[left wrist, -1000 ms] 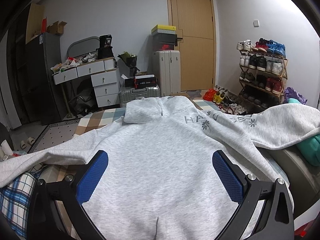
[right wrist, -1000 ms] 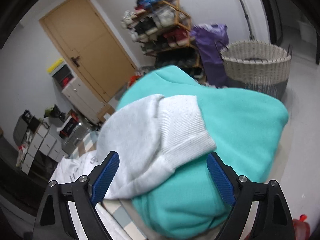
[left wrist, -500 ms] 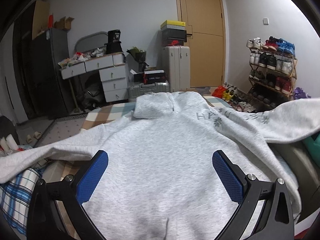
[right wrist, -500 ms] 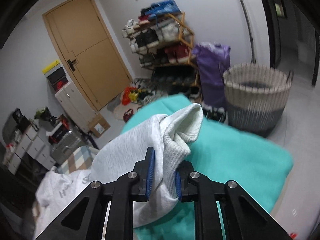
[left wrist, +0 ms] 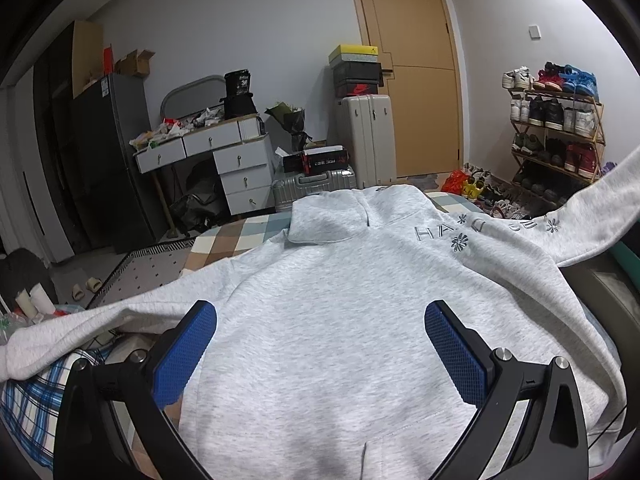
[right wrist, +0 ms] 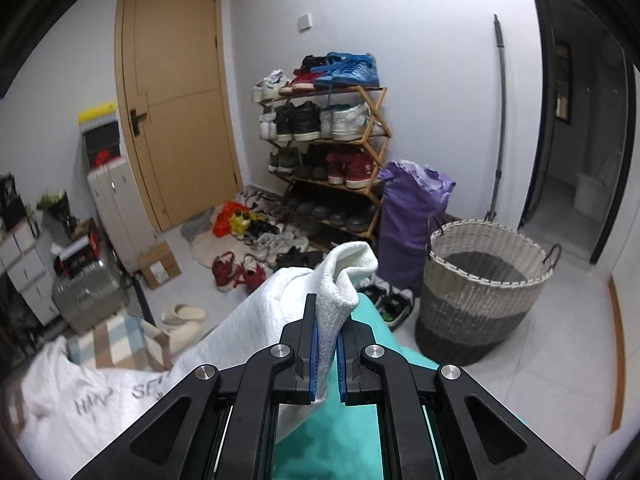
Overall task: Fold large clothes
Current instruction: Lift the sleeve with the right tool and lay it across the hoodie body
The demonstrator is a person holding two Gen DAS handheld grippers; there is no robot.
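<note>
In the left wrist view, the light grey fleece hoodie (left wrist: 344, 320) lay spread flat on the bed, its hood (left wrist: 332, 216) toward the far end and dark lettering with small flowers across its upper part. One sleeve (left wrist: 100, 324) trailed off to the left over a blue-and-white plaid cloth (left wrist: 28, 400); the other sleeve (left wrist: 592, 216) rose off the bed toward the right edge of the picture. The left gripper (left wrist: 320, 320) hovered over the lower body of the hoodie, its blue-padded fingers (left wrist: 184, 356) spread wide with nothing between them. The checked bed cover (left wrist: 236, 236) showed beside the hood, and a wooden door (left wrist: 412, 76) stood behind.

In the right wrist view, the right gripper (right wrist: 327, 350) had just been closing, and its fingers (right wrist: 313, 354) were pinched tight on the ribbed cuff (right wrist: 340, 280) of the grey sleeve, which stood up between the pads and was lifted clear above a teal folded garment (right wrist: 332, 432). The rest of the hoodie hung away to the lower left. A woven laundry basket (right wrist: 480, 292) and a wooden shoe rack (right wrist: 328, 148) stood on the floor beyond.
</note>
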